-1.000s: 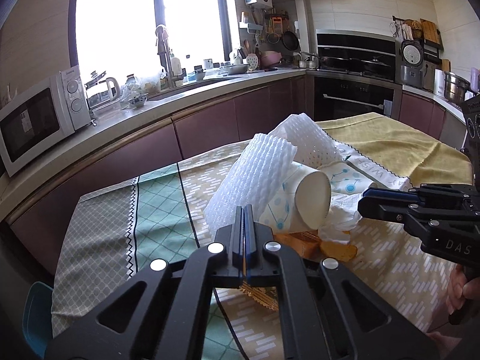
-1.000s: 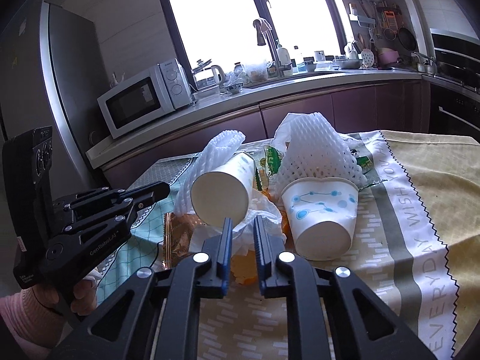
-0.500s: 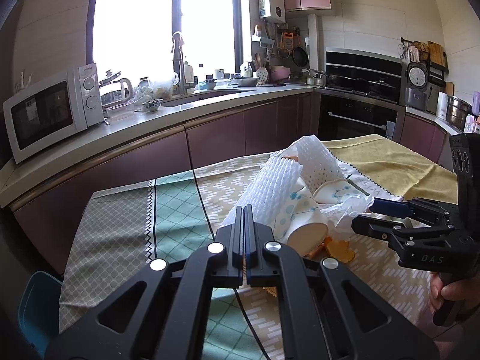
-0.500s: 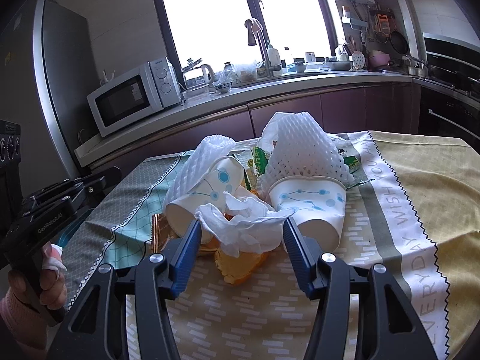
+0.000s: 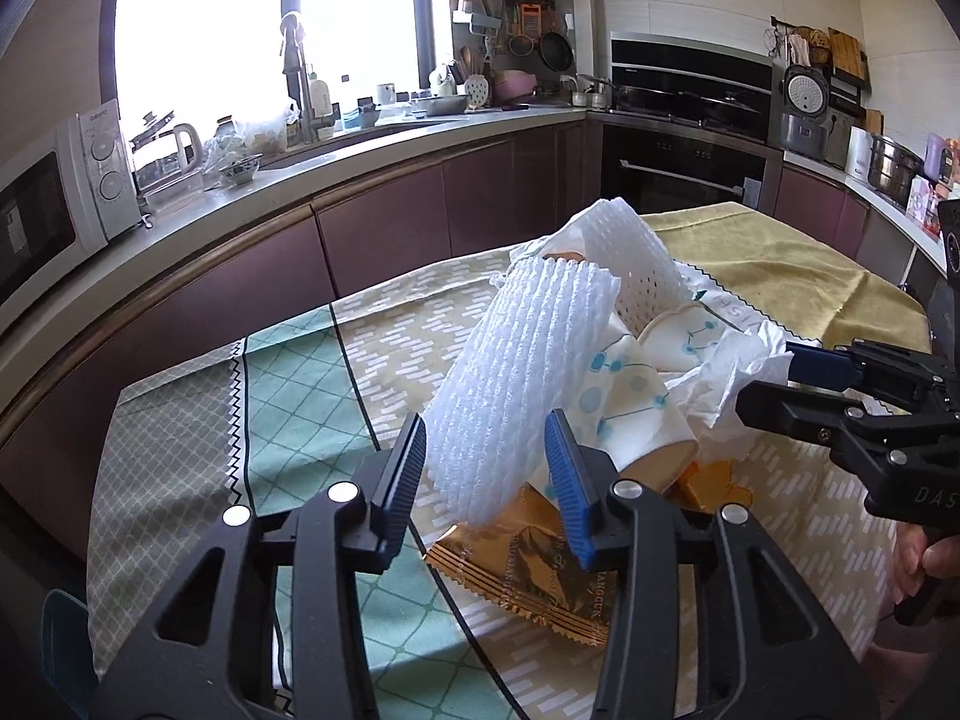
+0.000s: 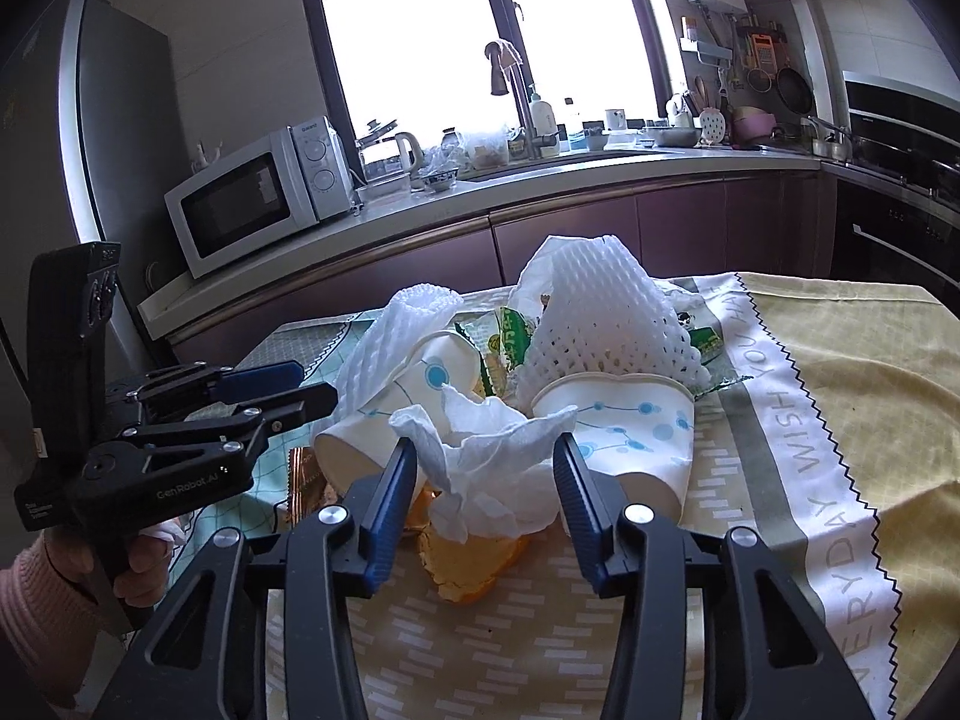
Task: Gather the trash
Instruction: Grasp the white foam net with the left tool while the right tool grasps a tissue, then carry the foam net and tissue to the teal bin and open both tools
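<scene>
The trash heap sits mid-worktop [image 6: 840, 420]. The left tool [image 5: 486, 462], jaws just opened, brackets the foam net [image 5: 516, 372] without pinching it. The right tool [image 6: 483, 480], jaws just narrowed but open, straddles the tissue [image 6: 486, 438]. Picking is starting; next, close squarely.

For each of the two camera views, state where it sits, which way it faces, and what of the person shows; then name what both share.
Left wrist: sits on the left hand-held gripper, looks down-forward at the trash pile, jaws just opened around the foam net sleeve; the right hand-held gripper and fingers show at right.
Right wrist: sits on the right hand-held gripper, jaws astride the crumpled tissue; the left hand-held gripper, hand and pink sleeve show at left.
Shared: both paper cups, foam nets, tissue, gold wrapper, microwave.
</scene>
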Demonstrator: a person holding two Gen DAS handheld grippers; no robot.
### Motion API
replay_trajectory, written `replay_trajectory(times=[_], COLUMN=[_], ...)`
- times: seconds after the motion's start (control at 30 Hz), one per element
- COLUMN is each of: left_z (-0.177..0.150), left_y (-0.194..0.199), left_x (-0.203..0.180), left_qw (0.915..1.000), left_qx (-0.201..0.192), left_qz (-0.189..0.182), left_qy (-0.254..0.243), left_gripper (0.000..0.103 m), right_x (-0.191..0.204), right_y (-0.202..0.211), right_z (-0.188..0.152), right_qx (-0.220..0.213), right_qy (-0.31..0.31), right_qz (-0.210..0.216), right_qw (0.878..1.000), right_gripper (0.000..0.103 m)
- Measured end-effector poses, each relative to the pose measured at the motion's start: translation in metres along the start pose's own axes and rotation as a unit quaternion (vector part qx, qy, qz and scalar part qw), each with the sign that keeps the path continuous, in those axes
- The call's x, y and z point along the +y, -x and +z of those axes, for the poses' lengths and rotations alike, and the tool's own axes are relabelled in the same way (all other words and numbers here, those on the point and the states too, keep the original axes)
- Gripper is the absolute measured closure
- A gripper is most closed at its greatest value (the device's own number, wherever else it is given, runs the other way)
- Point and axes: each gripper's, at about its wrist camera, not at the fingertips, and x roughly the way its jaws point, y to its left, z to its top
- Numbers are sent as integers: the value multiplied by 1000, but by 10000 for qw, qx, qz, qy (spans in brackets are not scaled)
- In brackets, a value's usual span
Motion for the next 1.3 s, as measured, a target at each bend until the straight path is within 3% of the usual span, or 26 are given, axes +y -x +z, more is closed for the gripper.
replay_trajectory(times=[0.17, 0.23, 0.3, 0.37, 0.7, 1.1, 1.3], left_z=[2, 2, 2, 2, 3, 0, -19], left_y=[-17, -23, -29, -32, -3, 88, 146], left_x=[-6, -8, -10, -10, 2, 38, 69], left_qw=[9997, 9994, 9991, 9991, 9998, 9955, 9908], left_qx=[162, 247, 348, 369, 34, -628, -821], left_qz=[-13, -29, -11, 12, 129, 345, 701], left_qy=[-202, -254, -259, -229, 122, 613, 814], left_gripper=[59, 67, 85, 90, 93, 93, 93], right_x=[-3, -5, -6, -7, -10, -1, 31], right_y=[-3, -5, -5, -6, 9, 57, 77], right_z=[-1, -1, -1, 0, 5, 30, 45], right_qx=[46, 71, 83, 91, -88, -553, -698], right_qy=[-72, -96, -121, -141, -269, -211, 22], right_qz=[86, 115, 159, 191, 523, 848, 1449], right_qw=[9999, 9999, 9998, 9997, 9982, 9946, 9870], right_gripper=[67, 71, 75, 80, 98, 99, 99])
